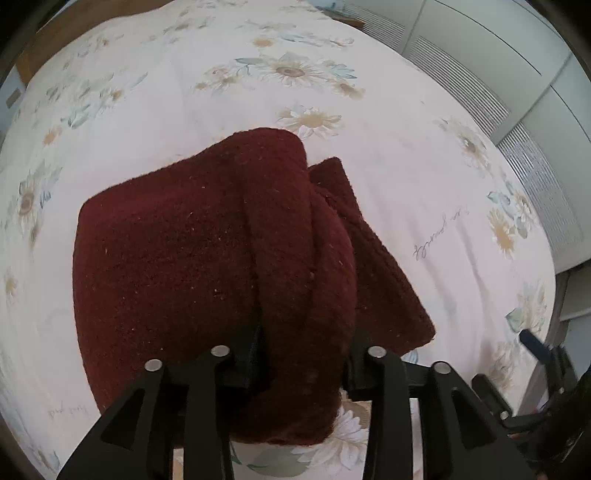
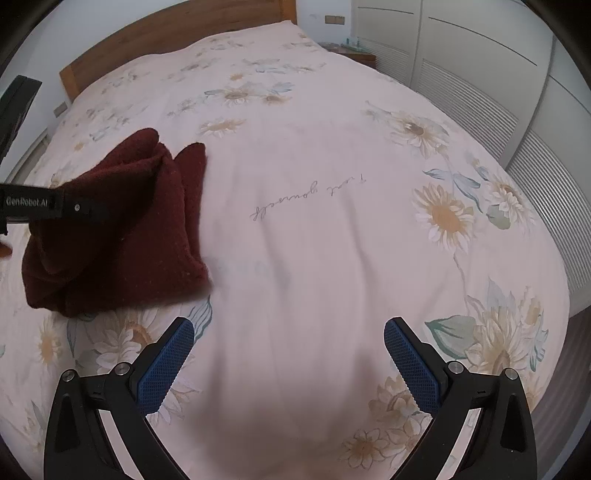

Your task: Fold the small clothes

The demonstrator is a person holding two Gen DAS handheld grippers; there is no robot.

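A dark red knitted garment (image 1: 207, 266) lies folded into a thick bundle on the flowered bedspread (image 1: 147, 110). My left gripper (image 1: 303, 354) is shut on the near edge of the garment, and the cloth covers its fingertips. In the right wrist view the same red garment (image 2: 122, 240) sits at the left, with the left gripper's black body (image 2: 44, 205) over it. My right gripper (image 2: 288, 354) is open and empty, its blue pads (image 2: 166, 365) spread wide above bare bedspread (image 2: 314, 240), to the right of the garment.
A wooden headboard (image 2: 166, 33) runs along the far side of the bed. White louvred wardrobe doors (image 2: 480, 92) stand to the right. The bed's right edge (image 2: 569, 295) drops off toward the floor.
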